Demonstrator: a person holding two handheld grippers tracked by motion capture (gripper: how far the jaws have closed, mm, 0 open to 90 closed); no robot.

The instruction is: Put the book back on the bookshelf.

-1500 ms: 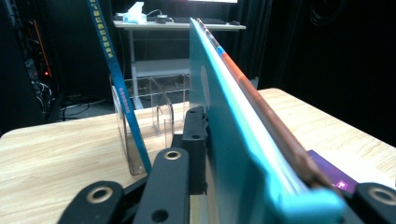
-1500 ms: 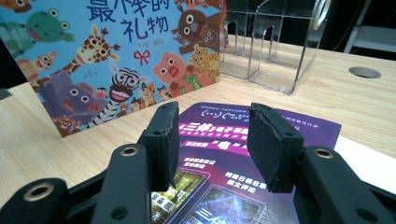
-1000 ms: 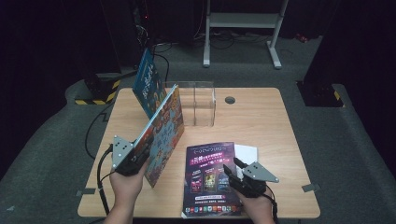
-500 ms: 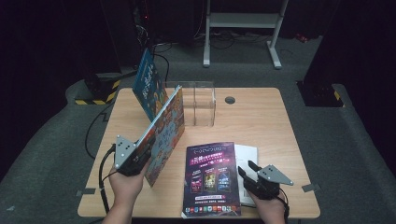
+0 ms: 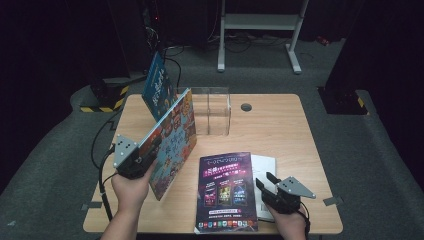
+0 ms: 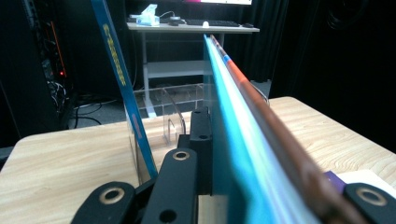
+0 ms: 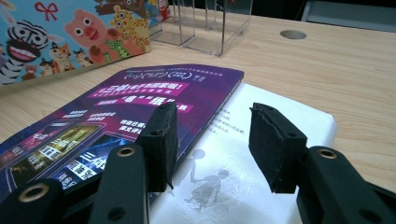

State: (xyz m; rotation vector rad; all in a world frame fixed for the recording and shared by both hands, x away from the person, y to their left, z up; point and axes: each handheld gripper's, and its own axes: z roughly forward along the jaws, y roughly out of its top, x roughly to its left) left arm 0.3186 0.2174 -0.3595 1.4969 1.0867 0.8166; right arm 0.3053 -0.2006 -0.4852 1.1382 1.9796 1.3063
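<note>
My left gripper (image 5: 148, 151) is shut on a colourful picture book (image 5: 174, 140), holding it tilted on its edge above the table's left side. In the left gripper view the book (image 6: 252, 126) runs edge-on between the jaws of that gripper (image 6: 212, 149). A purple booklet (image 5: 225, 192) lies flat near the front edge, partly covering a white booklet (image 5: 266, 167). My right gripper (image 5: 266, 180) stands open, low over the purple booklet's right edge. In the right gripper view the gripper (image 7: 212, 140) holds nothing, with the purple cover (image 7: 116, 112) at left and the white page (image 7: 280, 116) below.
A clear acrylic holder (image 5: 216, 112) stands at the back middle of the wooden table (image 5: 280, 130), with a blue book (image 5: 159, 87) leaning at its left end. A round cable hole (image 5: 246, 107) lies to the holder's right. Black floor and a metal stand lie beyond.
My right gripper has shifted right, off the purple cover to its right edge, and a little lower. The left gripper and picture book have barely moved.
</note>
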